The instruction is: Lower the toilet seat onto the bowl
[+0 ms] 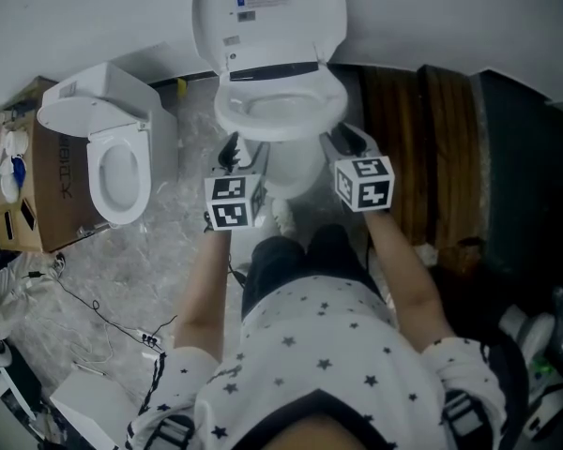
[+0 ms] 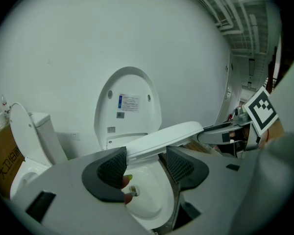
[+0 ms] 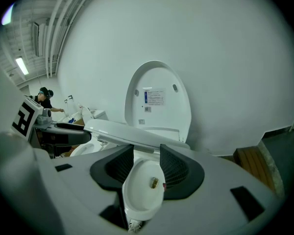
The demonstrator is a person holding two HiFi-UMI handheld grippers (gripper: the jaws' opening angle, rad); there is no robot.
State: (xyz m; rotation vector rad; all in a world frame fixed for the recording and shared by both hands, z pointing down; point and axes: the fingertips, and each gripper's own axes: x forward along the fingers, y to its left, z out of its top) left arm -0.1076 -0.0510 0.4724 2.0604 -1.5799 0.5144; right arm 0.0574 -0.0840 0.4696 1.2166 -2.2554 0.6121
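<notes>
White wall [image 1: 450,17] behind. Head view alone shows a second toilet [image 1: 117,157] and a cardboard box [image 1: 52,186] to the left. Gripper views alone show the tilt: toilet seat [image 2: 161,138], glossy white, sits midway between upright lid [image 2: 130,106] and bowl [image 3: 144,185], hinge at the wall, front edge raised toward the person. Left gripper [image 2: 144,155], right gripper [image 3: 147,153]: fingers spread at the seat's front rim, contact unclear.
</notes>
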